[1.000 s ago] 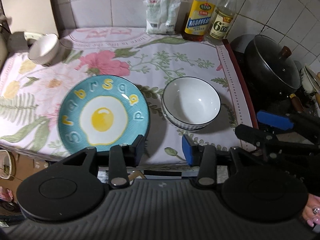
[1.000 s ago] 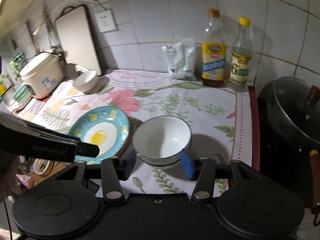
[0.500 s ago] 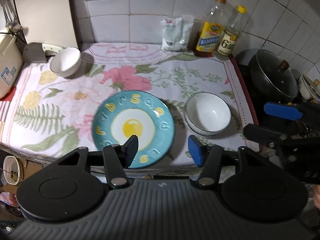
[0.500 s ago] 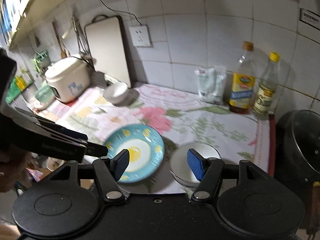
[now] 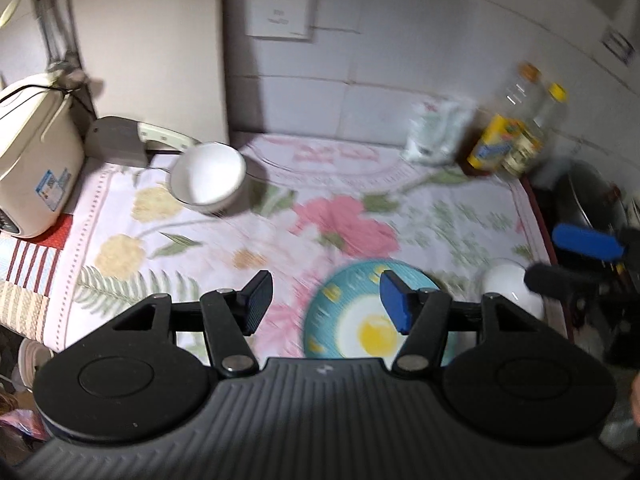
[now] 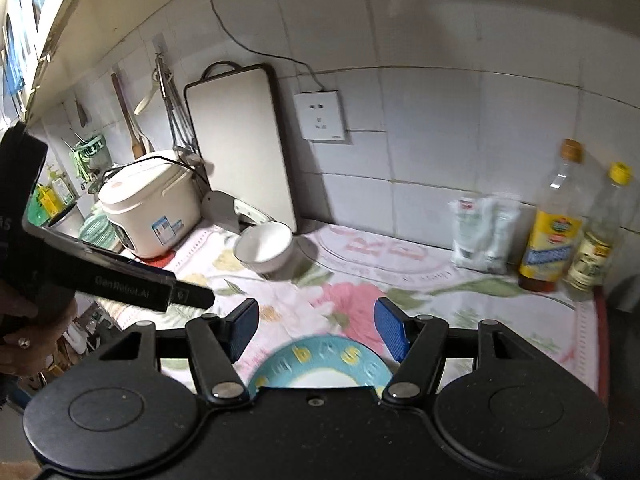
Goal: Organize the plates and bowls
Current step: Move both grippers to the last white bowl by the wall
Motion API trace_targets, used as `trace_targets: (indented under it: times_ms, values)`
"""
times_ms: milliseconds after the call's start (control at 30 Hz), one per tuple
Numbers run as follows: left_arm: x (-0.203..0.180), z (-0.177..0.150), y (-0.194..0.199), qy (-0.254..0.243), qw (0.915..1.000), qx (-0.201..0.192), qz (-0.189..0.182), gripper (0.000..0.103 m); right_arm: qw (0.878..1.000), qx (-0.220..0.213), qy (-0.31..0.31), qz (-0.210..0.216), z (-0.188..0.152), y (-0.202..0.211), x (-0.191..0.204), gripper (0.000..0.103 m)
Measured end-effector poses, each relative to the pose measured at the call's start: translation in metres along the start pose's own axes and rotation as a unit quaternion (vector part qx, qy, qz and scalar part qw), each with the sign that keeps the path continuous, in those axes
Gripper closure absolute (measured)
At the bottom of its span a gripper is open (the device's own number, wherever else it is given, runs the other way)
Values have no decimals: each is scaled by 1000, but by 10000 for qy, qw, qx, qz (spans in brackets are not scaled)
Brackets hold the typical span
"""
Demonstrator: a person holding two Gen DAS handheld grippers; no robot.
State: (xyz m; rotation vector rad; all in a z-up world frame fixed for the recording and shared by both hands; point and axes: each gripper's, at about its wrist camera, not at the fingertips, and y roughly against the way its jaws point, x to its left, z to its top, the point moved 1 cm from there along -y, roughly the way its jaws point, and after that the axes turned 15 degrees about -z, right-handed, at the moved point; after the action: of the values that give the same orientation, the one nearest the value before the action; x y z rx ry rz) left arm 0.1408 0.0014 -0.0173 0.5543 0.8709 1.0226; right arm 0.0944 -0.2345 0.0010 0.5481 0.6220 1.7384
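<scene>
A blue plate [image 5: 344, 312] with a fried-egg print lies near the front edge of the floral cloth [image 5: 224, 240]; its far rim also shows in the right wrist view [image 6: 320, 356]. A white bowl [image 5: 508, 284] stands just right of it. A smaller white bowl [image 5: 208, 176] [image 6: 266, 248] sits at the back left. My left gripper [image 5: 324, 288] hangs above the plate's left side, its jaws opening with nothing between them. My right gripper [image 6: 316, 312] is open and empty above the plate's far rim. One of its blue pads [image 5: 584, 240] shows at the right of the left wrist view.
A rice cooker [image 5: 36, 160] [image 6: 148, 208] stands at the left end. A cutting board [image 6: 240, 148] leans on the tiled wall behind the small bowl. A white bag [image 6: 480, 236] and two oil bottles [image 6: 552, 232] line the back right; a dark lidded pot [image 5: 592, 200] is beyond the cloth's right edge.
Both grippers have drawn back and risen from the plate and the front bowl, and both views now take in more of the wall. Both pairs of jaws stand wider than before.
</scene>
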Motion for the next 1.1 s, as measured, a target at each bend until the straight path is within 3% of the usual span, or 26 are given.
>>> trace_targets:
  times_ms: [333, 733, 833, 967, 1100]
  values:
    - [95, 31, -8, 262, 9980, -551, -151, 45, 9996, -68, -77, 247, 23, -88, 60, 34]
    - [187, 43, -80, 805, 9932, -825, -188, 48, 9997, 33, -151, 187, 28, -216, 112, 34]
    - [204, 46, -102, 889, 9934, -716, -52, 48, 9997, 179, -160, 66, 30, -246, 122, 34]
    - [217, 48, -127, 676, 9963, -505, 144, 50, 9989, 393, -127, 203, 33, -281, 132, 36]
    - [234, 51, -143, 771, 9961, -411, 151, 50, 9975, 610, -271, 217, 36, -307, 133, 36]
